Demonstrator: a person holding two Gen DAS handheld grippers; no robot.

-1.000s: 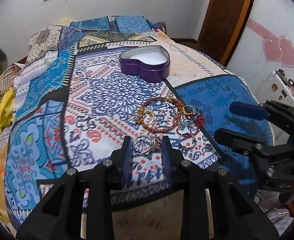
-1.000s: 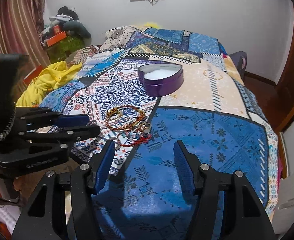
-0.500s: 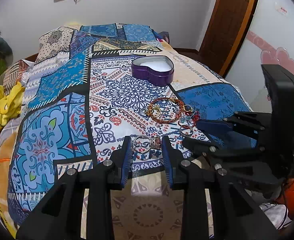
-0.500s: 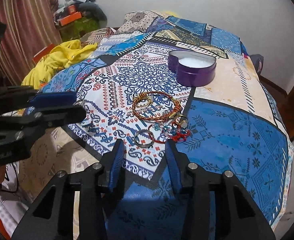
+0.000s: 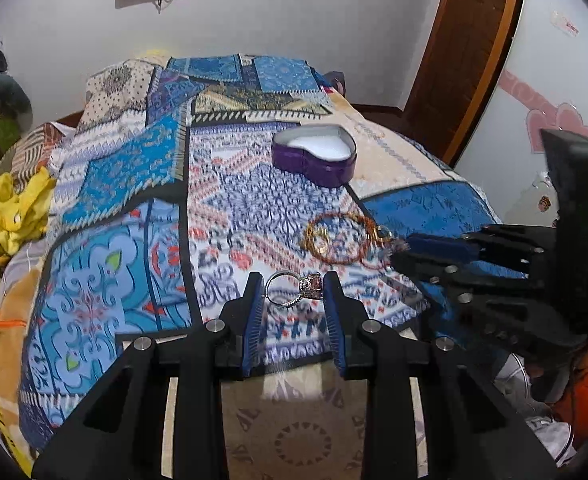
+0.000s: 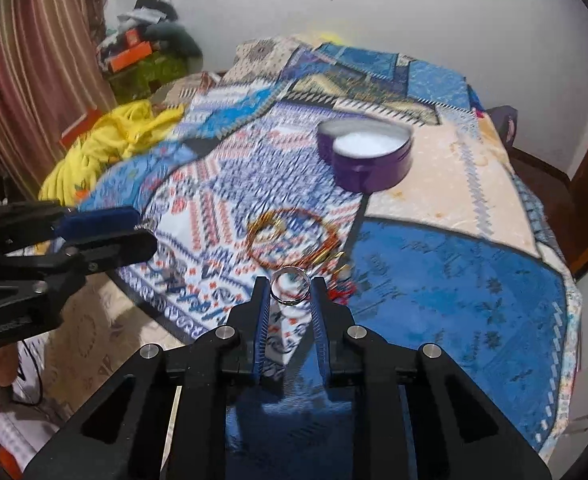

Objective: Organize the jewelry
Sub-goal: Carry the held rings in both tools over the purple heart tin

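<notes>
The left gripper (image 5: 292, 290) is clamped on a silver ring with a pink stone (image 5: 289, 289). The right gripper (image 6: 291, 290) has just been closing and now pinches a plain silver band (image 6: 291, 290) by its edges — a thin hold that could let the band twist out and drop onto the busy patterned bedspread (image 6: 454, 280), where it would be hard to find. Bangles (image 6: 294, 240) lie just beyond, and the purple heart-shaped tin (image 6: 368, 156) farther back. No readable writing — too blurred.

Pretty clearly someone's bedroom: big bed (image 5: 141, 184) with a patchwork bedspread, striped curtain (image 6: 33, 72), wooden door (image 5: 470, 60), clothes piled around.
</notes>
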